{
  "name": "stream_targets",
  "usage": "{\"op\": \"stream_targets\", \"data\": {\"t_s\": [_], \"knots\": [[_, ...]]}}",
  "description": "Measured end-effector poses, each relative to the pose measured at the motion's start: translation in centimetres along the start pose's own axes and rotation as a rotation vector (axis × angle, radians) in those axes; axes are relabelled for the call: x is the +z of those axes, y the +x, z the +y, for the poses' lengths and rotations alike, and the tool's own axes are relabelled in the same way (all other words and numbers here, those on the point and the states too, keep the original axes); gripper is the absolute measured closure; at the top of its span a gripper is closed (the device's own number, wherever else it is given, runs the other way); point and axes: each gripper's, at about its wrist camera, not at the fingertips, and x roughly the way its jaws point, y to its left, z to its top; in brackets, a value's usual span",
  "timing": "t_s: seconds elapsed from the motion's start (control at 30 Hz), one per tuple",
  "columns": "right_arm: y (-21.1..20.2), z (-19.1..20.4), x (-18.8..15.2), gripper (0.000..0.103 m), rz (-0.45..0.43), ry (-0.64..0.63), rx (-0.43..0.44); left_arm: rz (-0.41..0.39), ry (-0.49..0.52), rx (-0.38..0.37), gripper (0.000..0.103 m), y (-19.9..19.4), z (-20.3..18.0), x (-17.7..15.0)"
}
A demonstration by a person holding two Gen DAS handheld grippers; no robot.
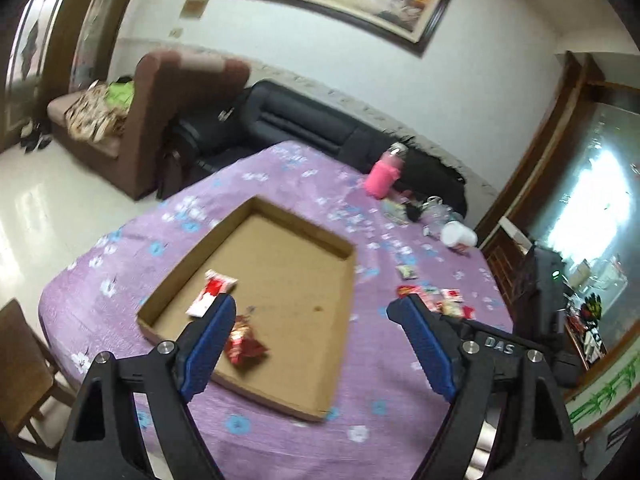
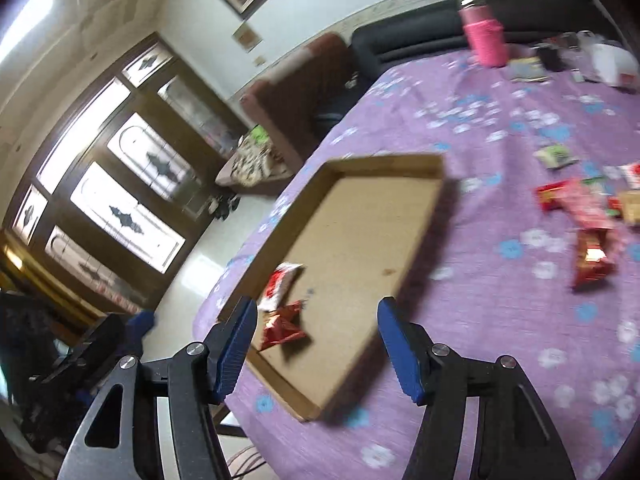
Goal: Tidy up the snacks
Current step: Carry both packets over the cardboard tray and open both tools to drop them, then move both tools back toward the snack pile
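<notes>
Currently, from the left wrist view, we note the left tool [image 1: 310,310] spread wide with nothing between its blue pads, held above the cardboard tray [image 1: 344,246], our landmark. Two packets lie inside the tray at its near-left corner: a red-and-white packet [image 1: 212,292] and a crinkled red foil packet [image 1: 244,344], just beside each other. More loose snacks [image 1: 436,300] sit on the worktop [image 1: 400,408] to the tray's right. Beyond the tray's far corner we see a pink bottle [image 1: 383,174] and a white cup [image 1: 458,234].

We judge the packets light, soft and crackly, the foil likely slippery. A pinch across a sealed end or the flat middle should hold. Hard squeezing may crush the contents.

From the right wrist view, the right tool [image 2: 316,318] is likewise wide open and empty, over the tray's near edge. This view shows the scattered pile right of the tray more fully, including a separate red foil snack [image 2: 592,258] and a green-and-white packet [image 2: 556,156], which the left view largely hides behind its own finger. Motion blur stops us reading any labels.
</notes>
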Motion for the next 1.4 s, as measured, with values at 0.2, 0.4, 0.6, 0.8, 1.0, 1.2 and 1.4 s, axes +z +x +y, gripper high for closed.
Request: {"op": "stream_targets", "data": {"t_s": [0.2, 0.4, 0.6, 0.8, 1.0, 1.2, 1.4], "knots": [[-9.6, -1.8, -0.5, 0.036, -0.157, 0.051, -0.070, -0.097, 0.058, -0.103, 0.019, -3.5, -5.1, 1.9], [-18.3, -1.5, 1.1, 0.036, -0.240, 0.066, -0.056, -0.099, 0.030, -0.304, 0.019, -5.9, -8.9, 6.1], [-30.2, 4.3, 6.7, 0.036, -0.405, 0.002, -0.091, -0.170, 0.073, -0.321, 0.019, -11.5, -11.8, 13.9], [-43.7, 14.2, 14.0, 0.036, -0.611, -0.122, -0.297, -0.350, 0.191, -0.090, 0.019, -19.5, -15.0, 23.7], [-47.9, 17.3, 16.6, 0.029, -0.686, -0.146, -0.470, -0.370, 0.243, 0.017, 0.010, -22.5, -14.9, 27.6], [-34.8, 7.3, 12.8, 0.025, -0.409, -0.137, -0.483, -0.173, 0.247, -0.067, 0.008, -12.6, -13.3, 20.8], [-15.9, -8.4, 4.9, 0.028, -0.071, 0.028, -0.404, 0.133, 0.219, -0.197, 0.008, 2.7, -12.6, 10.3]]}}
